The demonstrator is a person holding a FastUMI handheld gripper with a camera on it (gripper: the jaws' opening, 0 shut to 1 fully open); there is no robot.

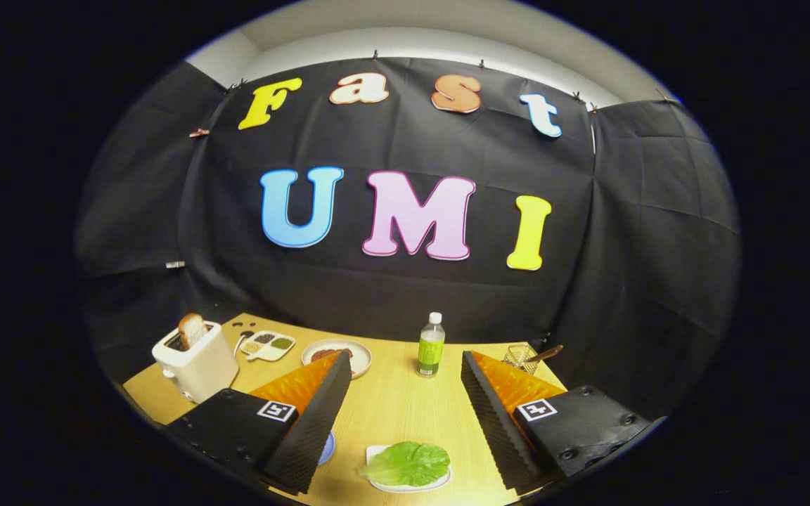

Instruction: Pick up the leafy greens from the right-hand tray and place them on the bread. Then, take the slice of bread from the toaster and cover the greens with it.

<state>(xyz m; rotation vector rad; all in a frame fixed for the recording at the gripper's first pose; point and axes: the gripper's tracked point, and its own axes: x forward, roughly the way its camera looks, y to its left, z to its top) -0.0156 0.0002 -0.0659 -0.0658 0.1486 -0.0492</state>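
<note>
Lettuce, a crinkled green leaf (406,463) on a small white tray (377,484), lies low between the jaws of the black-and-orange gripper (401,411), which stand wide apart and hold nothing. Beyond the left finger a white toaster (196,363) holds an upright slice of bread (192,329). A green-labelled clear bottle (431,346) stands farther along the pale wooden bench (391,407); its label is too small to read.
</note>
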